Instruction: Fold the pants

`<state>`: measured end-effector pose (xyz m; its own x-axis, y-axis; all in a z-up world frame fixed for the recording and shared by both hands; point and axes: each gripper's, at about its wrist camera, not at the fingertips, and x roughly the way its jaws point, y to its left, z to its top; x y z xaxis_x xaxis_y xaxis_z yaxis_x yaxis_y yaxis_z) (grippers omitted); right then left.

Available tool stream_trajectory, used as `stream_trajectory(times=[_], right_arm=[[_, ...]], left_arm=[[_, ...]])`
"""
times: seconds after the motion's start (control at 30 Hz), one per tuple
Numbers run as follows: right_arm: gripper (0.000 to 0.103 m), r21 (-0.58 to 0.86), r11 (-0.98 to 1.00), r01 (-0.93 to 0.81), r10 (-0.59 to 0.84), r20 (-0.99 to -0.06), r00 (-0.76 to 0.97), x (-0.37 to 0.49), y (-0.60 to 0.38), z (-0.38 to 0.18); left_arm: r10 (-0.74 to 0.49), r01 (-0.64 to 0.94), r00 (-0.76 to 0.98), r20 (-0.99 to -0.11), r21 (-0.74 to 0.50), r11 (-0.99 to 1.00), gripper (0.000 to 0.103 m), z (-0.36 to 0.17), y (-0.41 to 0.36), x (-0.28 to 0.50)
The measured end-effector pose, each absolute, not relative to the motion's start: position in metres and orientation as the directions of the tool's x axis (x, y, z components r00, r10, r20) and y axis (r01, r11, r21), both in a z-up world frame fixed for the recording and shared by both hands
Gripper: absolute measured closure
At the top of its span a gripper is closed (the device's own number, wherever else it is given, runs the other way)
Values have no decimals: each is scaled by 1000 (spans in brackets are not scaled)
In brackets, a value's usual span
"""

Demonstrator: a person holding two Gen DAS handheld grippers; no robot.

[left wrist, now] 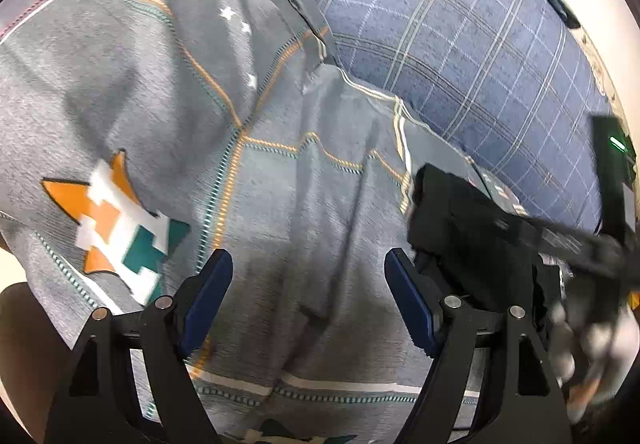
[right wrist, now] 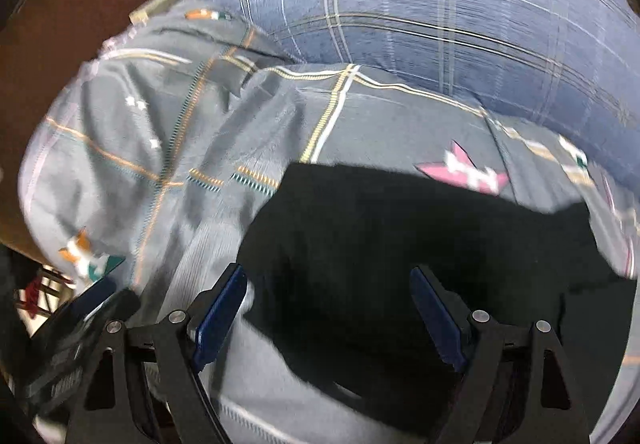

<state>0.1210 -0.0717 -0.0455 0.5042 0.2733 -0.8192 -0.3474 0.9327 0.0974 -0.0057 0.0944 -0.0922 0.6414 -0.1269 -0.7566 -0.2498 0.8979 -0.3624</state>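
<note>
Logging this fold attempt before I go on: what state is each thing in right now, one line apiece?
Black pants: lying in a rumpled heap on the quilt, gripped by neither gripper.
Grey patterned quilt: spread out, creased.
Blue plaid pillow: lying at the quilt's far edge.
Left gripper: open, empty, over bare quilt.
Right gripper: open, empty, above the pants.
</note>
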Motion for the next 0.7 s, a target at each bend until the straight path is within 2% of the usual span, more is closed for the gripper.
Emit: stream_trajectory(times=[0.17, 0.3, 0.33, 0.37, 0.4, 0.43, 0.47, 0.57, 0.7], right_arm=[[17, -105, 956, -275, 50, -862, 504, 157, -27, -61], [20, -146, 949, -278, -4, -891, 454, 163, -22, -87], [26, -115, 953, -281, 29, -887, 460, 162, -25, -86], [39, -74, 956, -282, 66, -888, 456, 161, -31, -84], [46, -55, 961, -272, 80, -884, 460, 159, -37, -81], [60, -34, 964, -264, 98, -876, 473, 158, -47, -76], [67, -7, 965, -262, 122, -874, 471, 158, -53, -73], [78, 101, 963, -252, 212, -859, 467, 157, -75, -65], [80, 184, 951, -250, 285, -834, 472, 153, -92, -55]], left_arm=[[-140, -244, 661, -737, -388, 889, 24, -88, 104, -11], [-147, -234, 671, -727, -395, 889, 25, -85, 107, -14], [-146, -230, 676, -723, -395, 890, 25, -84, 108, -15], [-144, -229, 679, -720, -393, 890, 25, -83, 107, -15], [-144, -226, 681, -718, -393, 891, 25, -83, 107, -15], [-147, -223, 682, -717, -395, 891, 25, -82, 106, -13], [-154, -215, 683, -714, -398, 892, 25, -82, 105, -12], [-181, -188, 680, -711, -407, 894, 24, -81, 97, -8], [-239, -117, 655, -717, -409, 905, 25, -81, 76, 4]])
